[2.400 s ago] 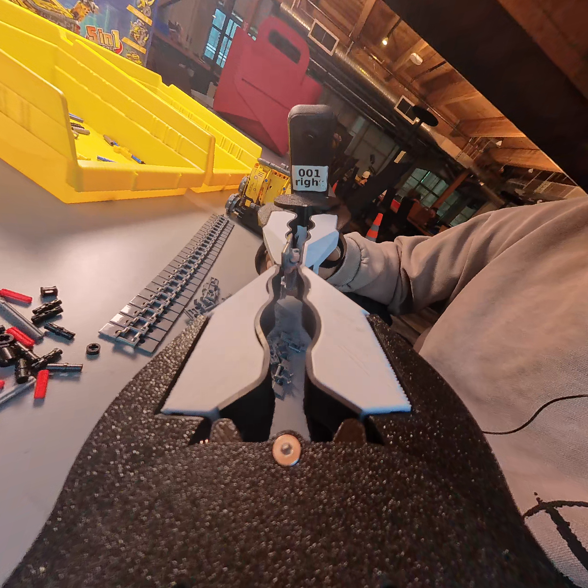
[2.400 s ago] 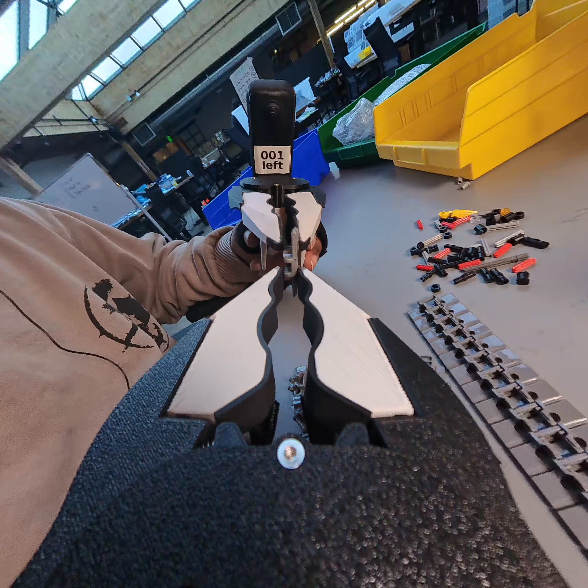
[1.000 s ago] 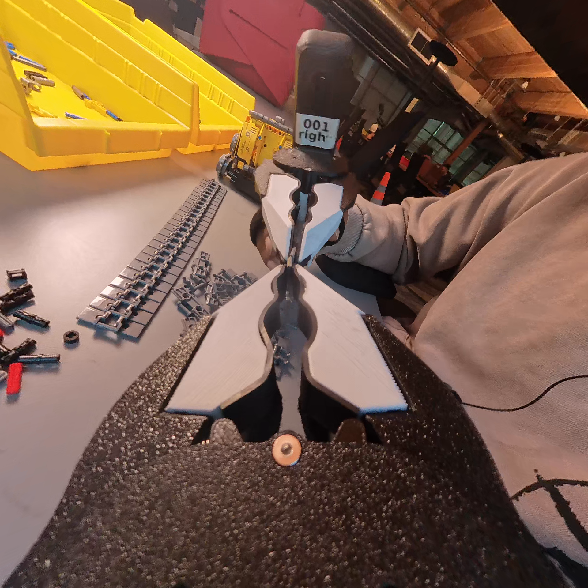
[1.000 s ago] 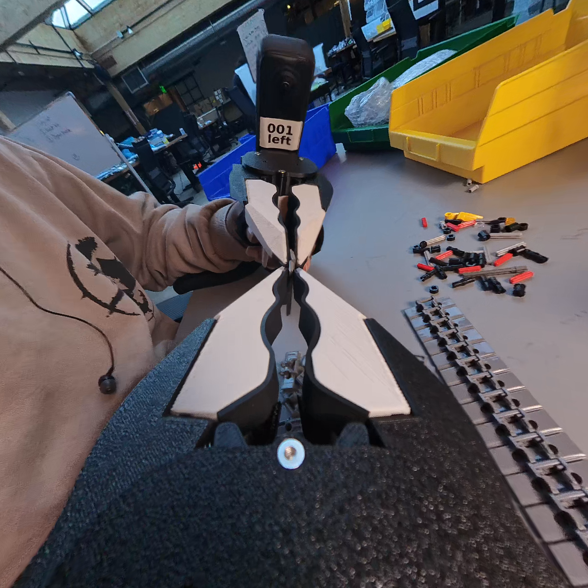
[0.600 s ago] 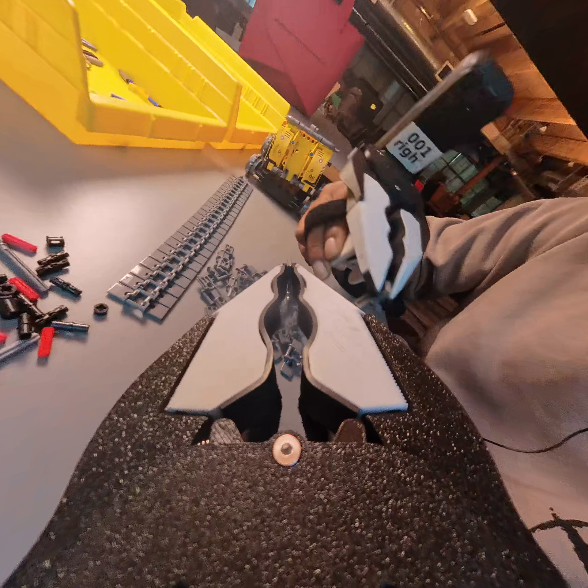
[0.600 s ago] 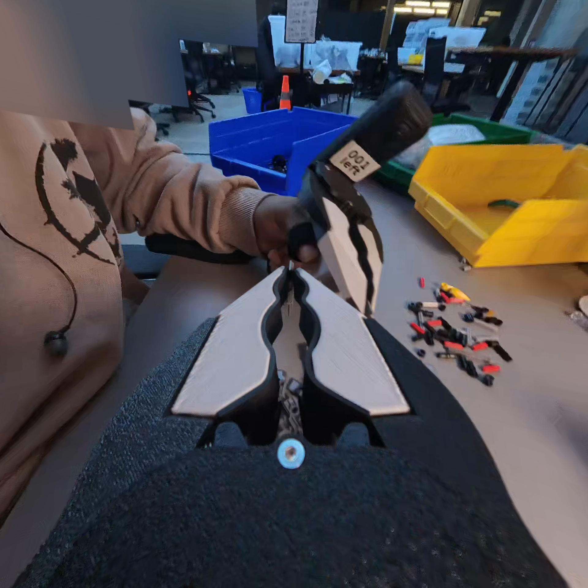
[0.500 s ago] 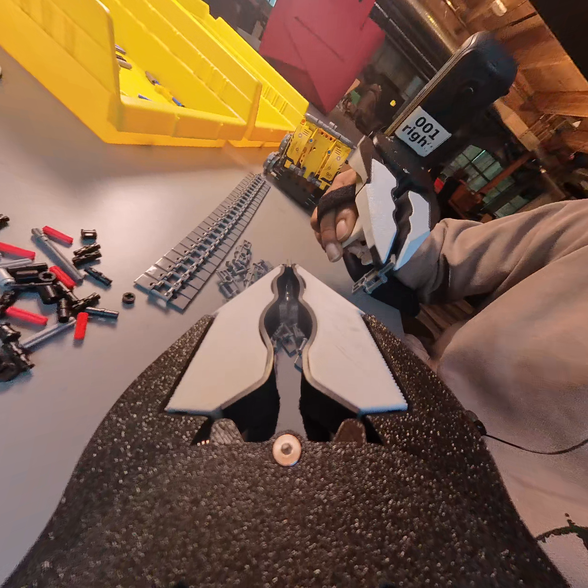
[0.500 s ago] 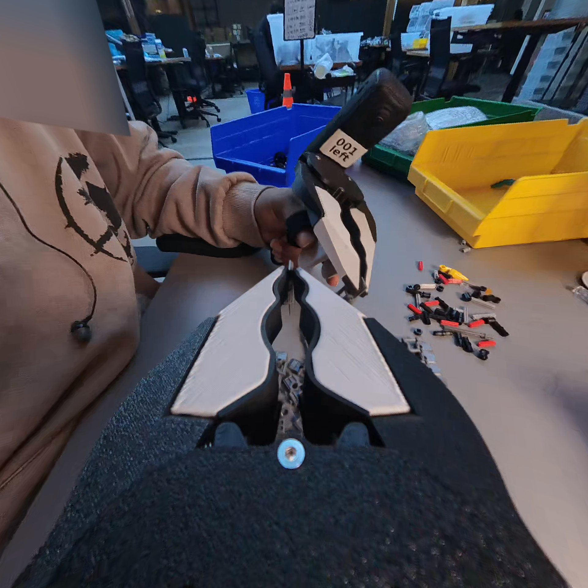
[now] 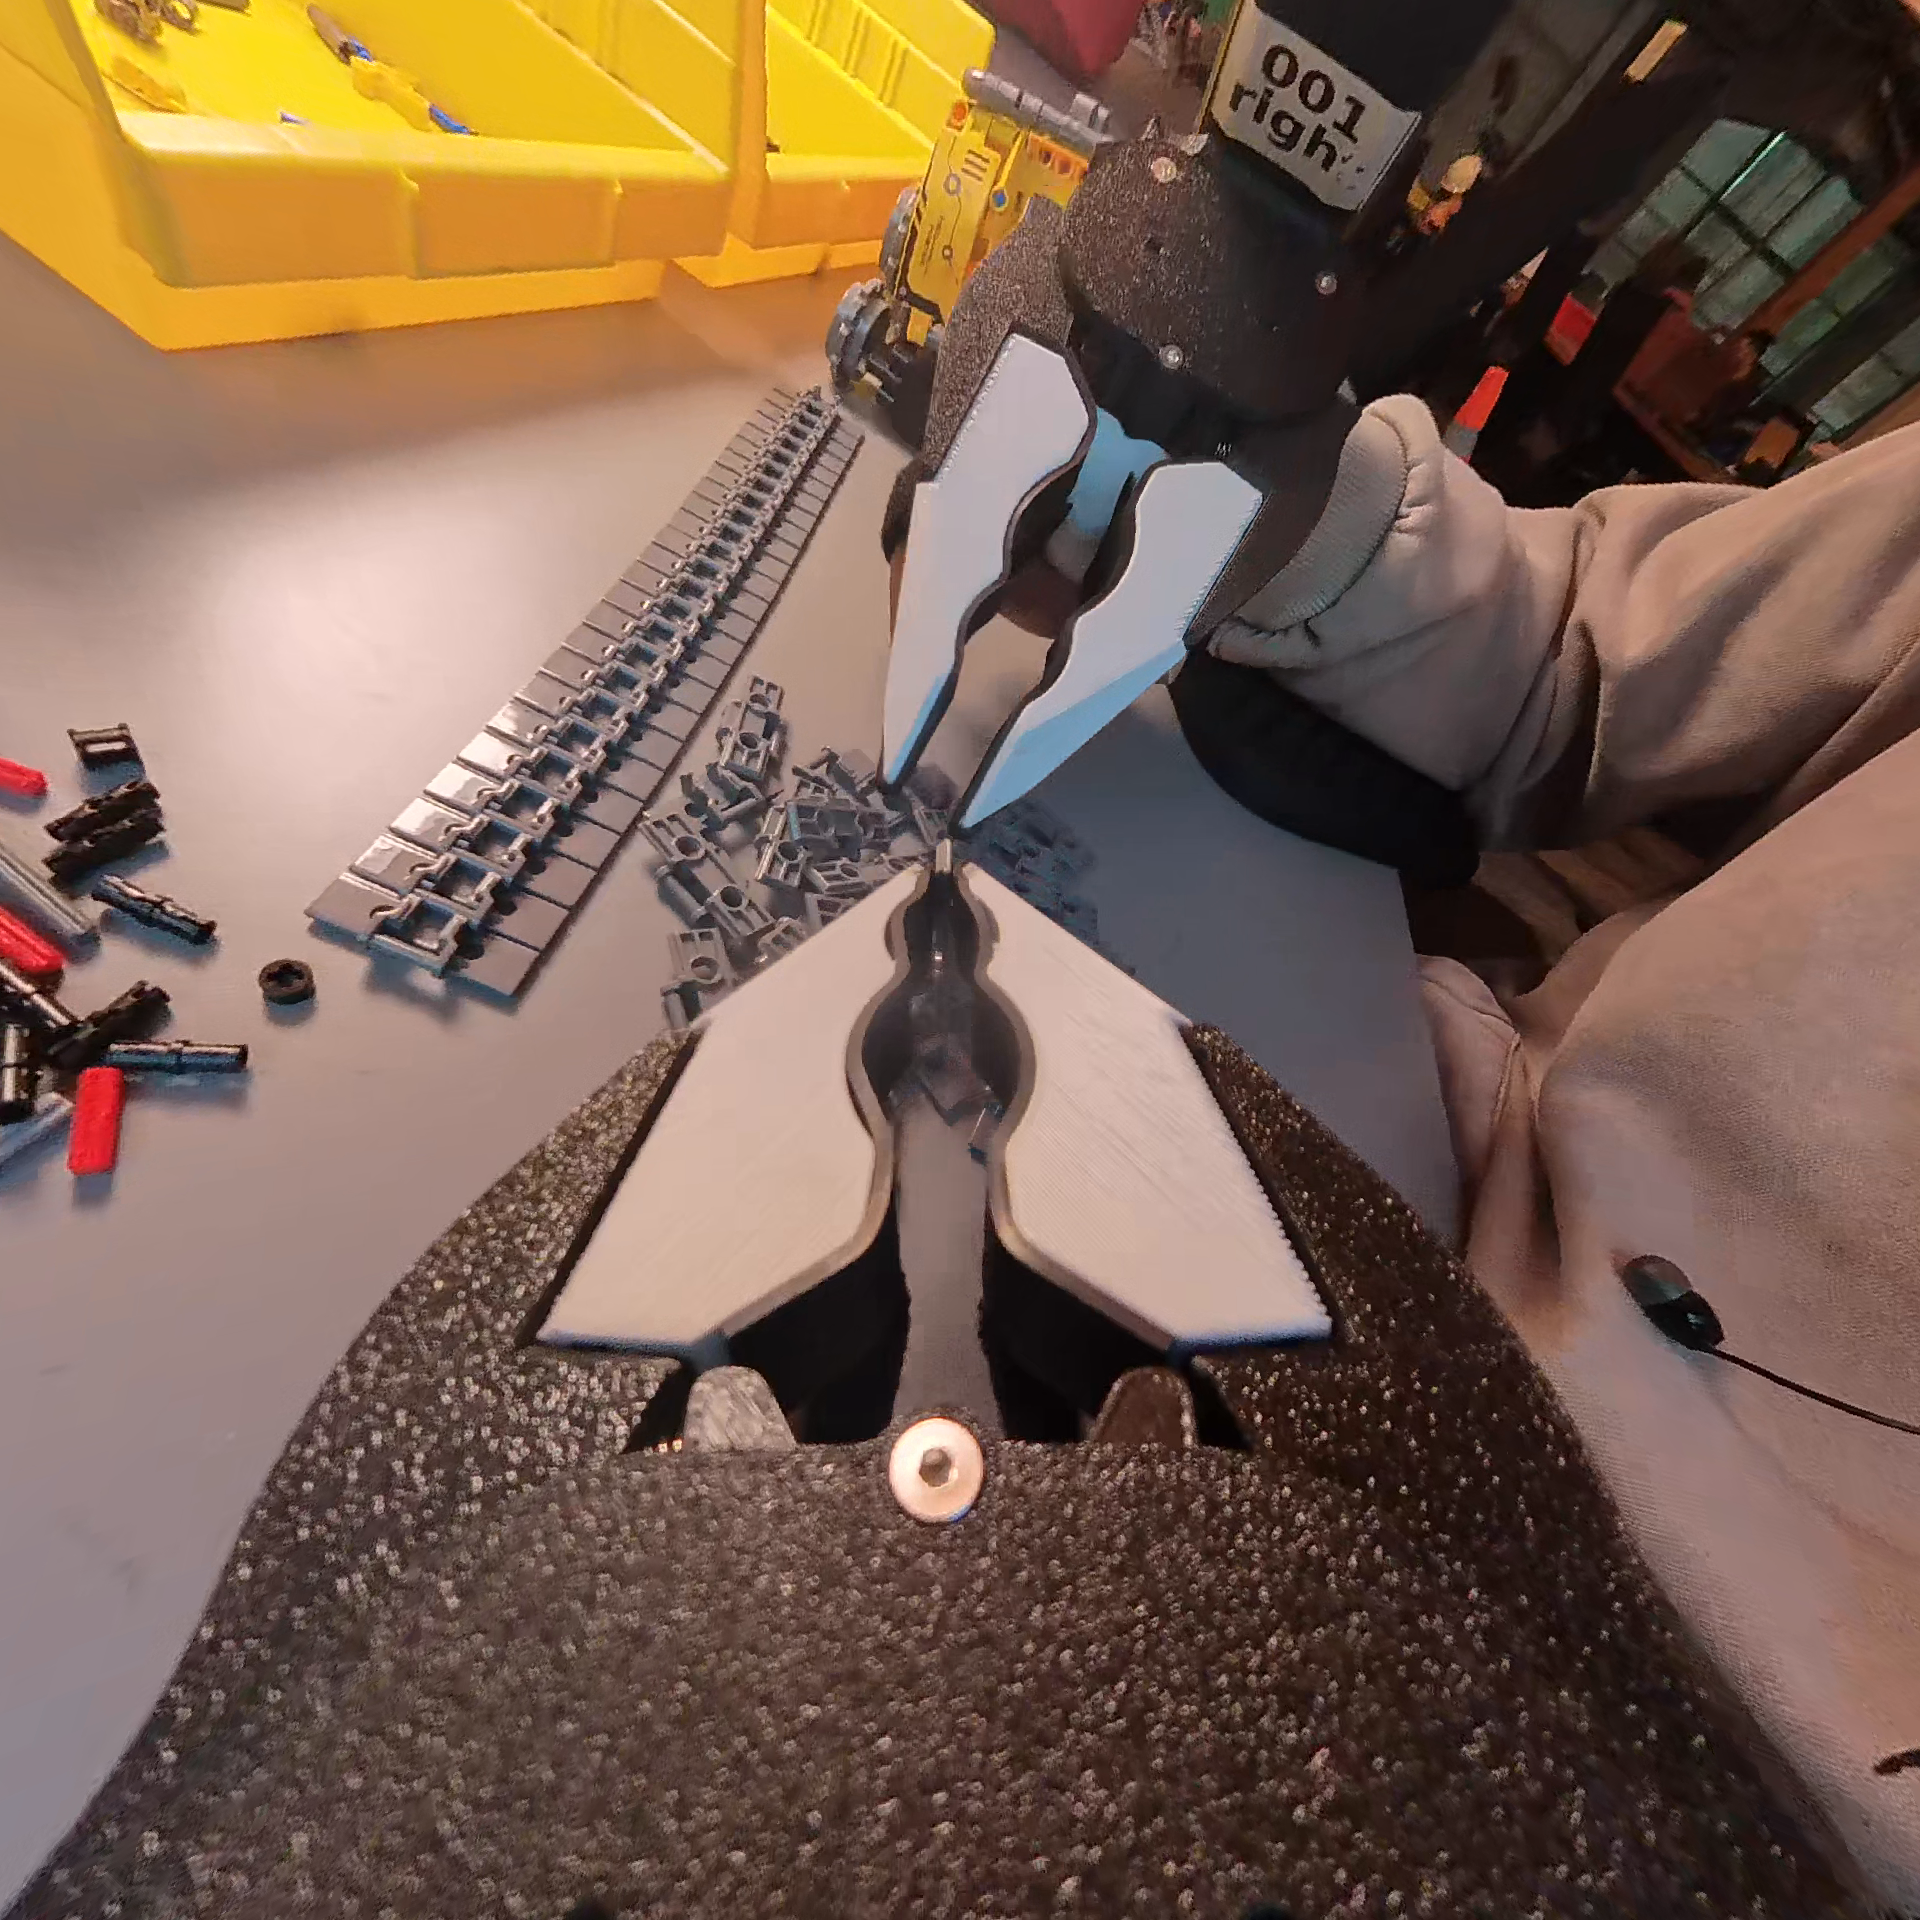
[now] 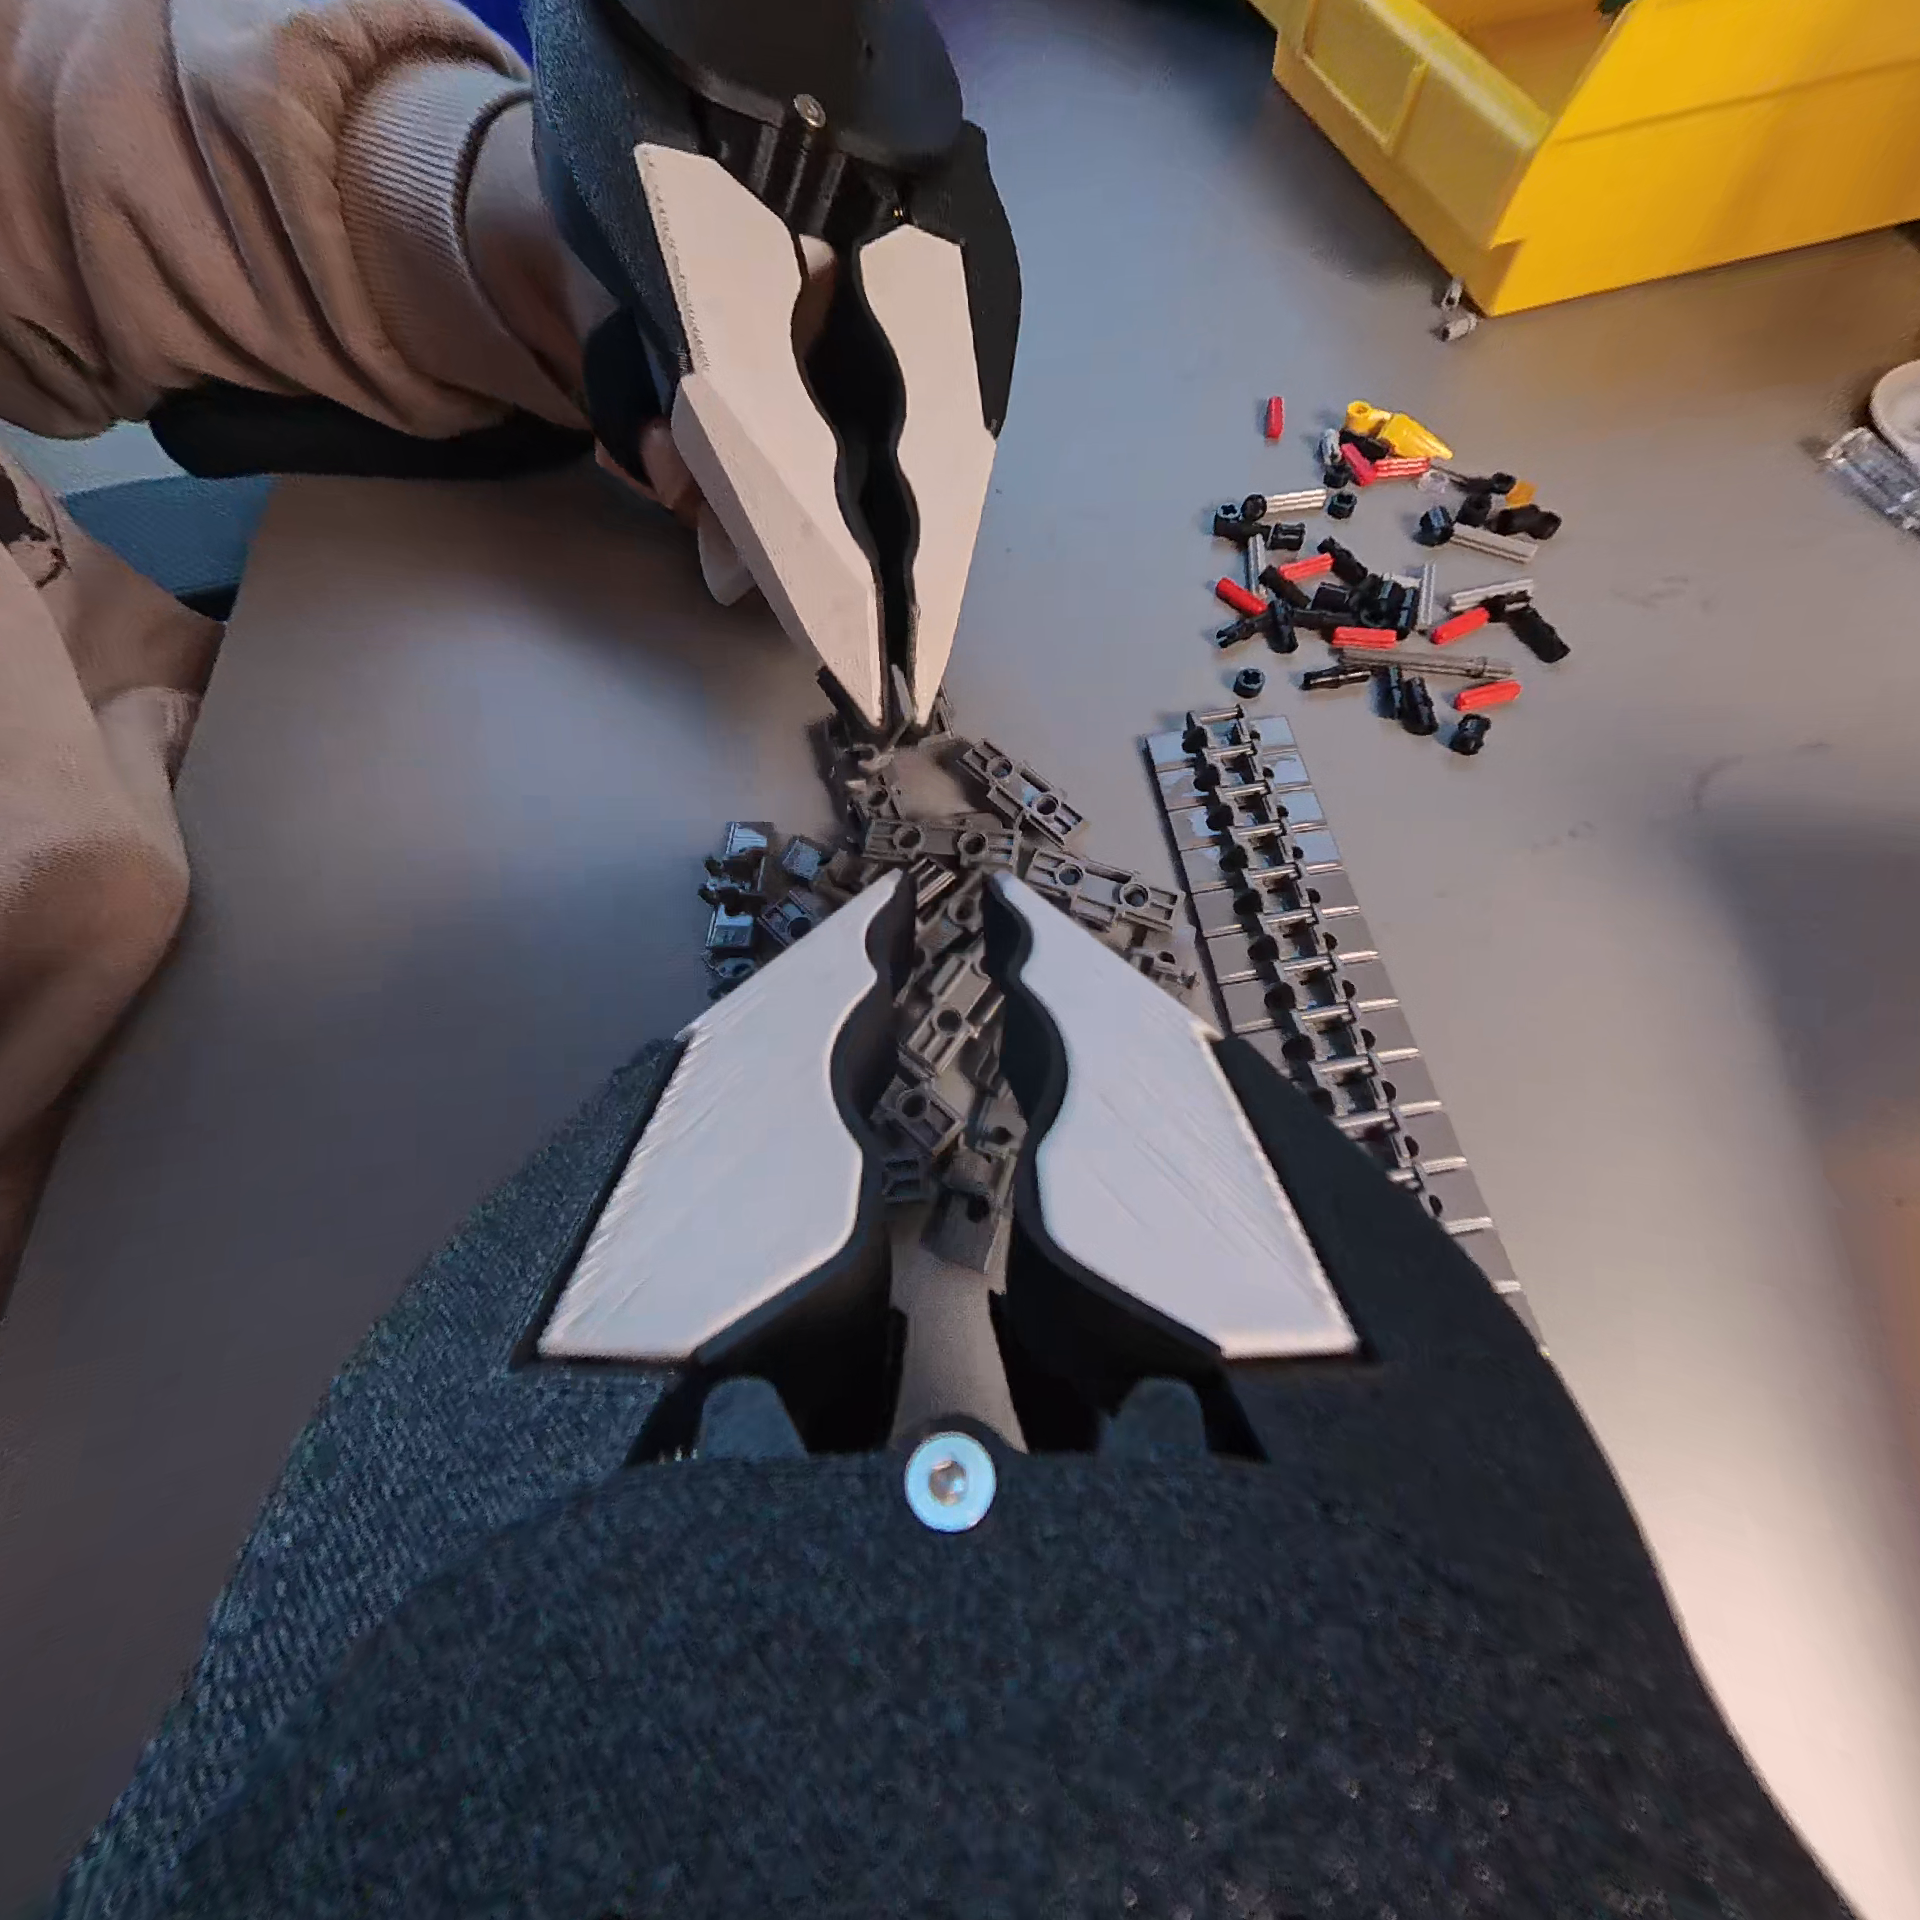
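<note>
**Both grippers lowered to the grey link pile**

The left gripper was pressed together on a small grey link. The right gripper, a moment before raised and nipping a link, now stood slightly spread with tips in the loose grey links. Beside these lay the assembled track strip, farther the red and black pins and yellow bins on the bench.

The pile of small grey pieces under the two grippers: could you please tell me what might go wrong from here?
1. The right gripper is open over the pile of grey pieces, which lie jumbled and overlapping; closing could catch several, or one askew.
2. The shut left gripper has its tip very near the right one's, so they could bump.
3. A nudge might scatter pieces onto the linked strip alongside.
</note>
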Motion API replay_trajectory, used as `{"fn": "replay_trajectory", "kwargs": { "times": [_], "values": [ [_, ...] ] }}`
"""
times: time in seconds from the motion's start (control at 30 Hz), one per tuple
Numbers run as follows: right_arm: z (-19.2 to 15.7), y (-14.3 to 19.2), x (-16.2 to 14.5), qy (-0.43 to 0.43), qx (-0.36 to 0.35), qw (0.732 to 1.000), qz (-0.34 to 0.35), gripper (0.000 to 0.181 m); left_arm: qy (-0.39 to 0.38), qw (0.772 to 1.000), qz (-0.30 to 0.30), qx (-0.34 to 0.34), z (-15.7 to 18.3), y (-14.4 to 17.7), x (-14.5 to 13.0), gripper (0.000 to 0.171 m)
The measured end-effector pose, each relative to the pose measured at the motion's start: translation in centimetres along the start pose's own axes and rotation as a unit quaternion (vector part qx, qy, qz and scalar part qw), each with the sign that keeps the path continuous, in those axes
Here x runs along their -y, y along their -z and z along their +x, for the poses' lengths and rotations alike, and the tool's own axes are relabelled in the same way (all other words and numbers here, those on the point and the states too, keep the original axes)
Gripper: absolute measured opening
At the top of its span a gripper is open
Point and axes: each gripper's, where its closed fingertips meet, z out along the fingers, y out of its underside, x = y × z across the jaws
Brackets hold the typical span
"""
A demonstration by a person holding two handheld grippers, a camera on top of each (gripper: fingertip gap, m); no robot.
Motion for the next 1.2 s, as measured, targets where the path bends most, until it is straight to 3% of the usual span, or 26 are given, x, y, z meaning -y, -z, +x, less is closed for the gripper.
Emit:
{"fn": "replay_trajectory", "kwargs": {
  "times": [0.3,0.47,0.57,0.7,0.83,0.93,1.07,1.2],
  "values": [
    [0.3,0.4,1.5,-0.001,-0.012,0.999,0.047,0.024,-0.003,0.999,0.017,0.029,-1.2,1.1,0.7,0.002],
    [0.1,-0.7,1.9,0.024,-0.037,0.997,0.057,0.049,-0.027,0.993,0.051,0.105,-3.7,3.7,2.3,0.002],
    [-0.2,-1.6,2.0,0.034,-0.045,0.997,0.058,0.051,-0.054,0.975,0.103,0.188,-6.2,7.7,4.7,0.003],
    [-0.3,-1.8,2.4,0.035,-0.049,0.996,0.065,0.050,-0.090,0.922,0.150,0.345,-10.7,16.1,8.6,0.003],
    [0.4,-0.6,3.0,0.040,-0.062,0.994,0.083,0.042,-0.086,0.881,0.135,0.444,-15.5,22.5,12.3,0.002],
    [0.8,0.4,3.5,0.042,-0.074,0.992,0.096,0.041,-0.025,0.888,0.141,0.437,-19.8,23.7,13.7,0.002],
    [1.4,2.0,4.3,0.041,-0.108,0.987,0.109,0.043,0.049,0.902,0.097,0.419,-24.9,23.2,12.9,0.009],
    [0.9,3.9,3.9,0.026,-0.131,0.983,0.128,0.044,0.019,0.924,0.060,0.377,-22.9,20.5,12.4,0.025]
  ]
}}
